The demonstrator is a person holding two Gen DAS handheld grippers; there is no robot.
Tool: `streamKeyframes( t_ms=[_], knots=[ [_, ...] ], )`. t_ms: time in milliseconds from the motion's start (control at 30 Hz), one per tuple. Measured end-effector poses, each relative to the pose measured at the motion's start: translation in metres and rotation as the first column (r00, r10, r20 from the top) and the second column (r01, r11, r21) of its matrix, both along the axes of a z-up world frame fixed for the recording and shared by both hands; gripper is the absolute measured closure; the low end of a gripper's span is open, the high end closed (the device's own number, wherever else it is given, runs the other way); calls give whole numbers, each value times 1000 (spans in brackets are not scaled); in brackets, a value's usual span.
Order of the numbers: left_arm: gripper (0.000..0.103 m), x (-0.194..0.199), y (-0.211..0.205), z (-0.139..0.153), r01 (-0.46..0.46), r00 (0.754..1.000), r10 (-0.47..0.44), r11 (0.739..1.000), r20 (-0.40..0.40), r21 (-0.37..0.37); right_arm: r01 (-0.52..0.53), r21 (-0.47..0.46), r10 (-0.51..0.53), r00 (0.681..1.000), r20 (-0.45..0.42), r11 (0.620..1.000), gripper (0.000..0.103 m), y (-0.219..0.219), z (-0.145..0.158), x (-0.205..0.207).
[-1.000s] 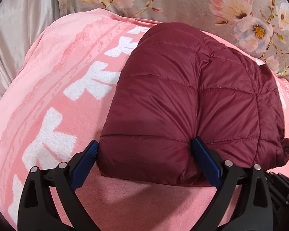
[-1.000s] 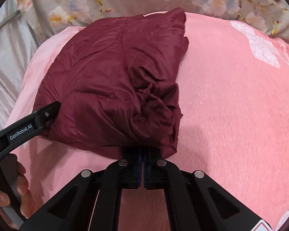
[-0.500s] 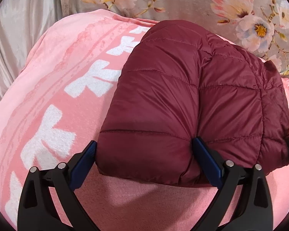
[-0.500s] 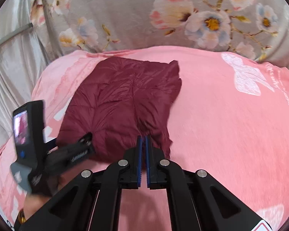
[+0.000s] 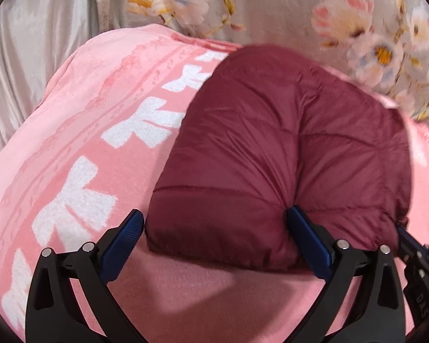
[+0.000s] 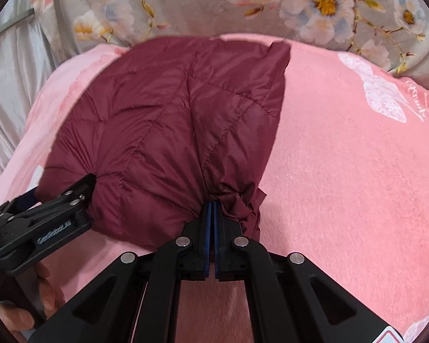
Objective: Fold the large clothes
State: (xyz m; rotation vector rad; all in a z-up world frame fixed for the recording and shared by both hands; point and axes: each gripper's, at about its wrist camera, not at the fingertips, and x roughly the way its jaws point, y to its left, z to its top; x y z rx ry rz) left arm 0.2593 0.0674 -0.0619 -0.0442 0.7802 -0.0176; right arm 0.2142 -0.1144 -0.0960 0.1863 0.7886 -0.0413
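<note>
A maroon quilted puffer jacket lies folded into a thick bundle on a pink blanket; it also shows in the right wrist view. My left gripper is open, its jaws spread wide around the bundle's near left corner, the right finger pressing into the fabric. My right gripper is shut, its tips pushed against the crumpled near edge of the jacket; whether fabric sits between them is hidden. The left gripper appears at the bundle's left in the right wrist view.
The pink blanket has white bow prints and covers a bed. A grey floral sheet lies behind it, and pale satin fabric at the far left. A hand holds the left gripper.
My right gripper pulled back and away from the jacket, then came in again against its near edge. The left gripper stayed open around the bundle's corner.
</note>
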Motion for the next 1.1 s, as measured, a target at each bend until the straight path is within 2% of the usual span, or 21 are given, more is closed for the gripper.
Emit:
streamKeyframes(
  t_ms=[67, 133, 167, 200, 300, 400, 467, 700, 900, 1100],
  knots=[
    [5, -17, 4, 4, -5, 1000, 6, 999, 22, -45, -2, -5, 3, 998, 55, 1000, 96, 2, 8, -20],
    [5, -36, 3, 6, -8, 999, 10, 998, 40, -60, 13, -32, -9, 995, 98, 999, 79, 5, 13, -40],
    [5, -48, 0, 7, -7, 999, 9, 998, 53, -56, 32, -53, -26, 993, 117, 998, 51, 4, 14, -53],
    [5, -61, -4, 7, -9, 998, 11, 999, 66, -42, 41, -64, -31, 989, 145, 997, 34, 3, 16, -66],
    [5, -93, -18, 9, -2, 994, 2, 1000, 108, -1, 73, -137, -45, 979, 198, 988, 28, 2, 17, -98],
    [5, -114, -26, 12, 6, 991, -7, 1000, 135, 9, 84, -197, -44, 978, 202, 977, 22, 2, 11, -119],
    [5, -121, -31, 11, 6, 992, -8, 1000, 126, 20, 92, -218, -51, 981, 187, 972, 22, -1, 7, -128],
    [5, -138, -45, 9, -11, 993, -1, 995, 118, 98, 112, -142, -90, 984, 151, 984, 19, -17, 0, -153],
    [5, -143, -51, 7, -30, 994, 15, 991, 112, 129, 98, -172, -71, 985, 159, 980, 19, -8, 1, -156],
    [5, -145, -56, 6, -26, 993, 7, 987, 119, 158, 90, -134, -71, 987, 145, 987, 19, -13, -1, -154]
  ],
)
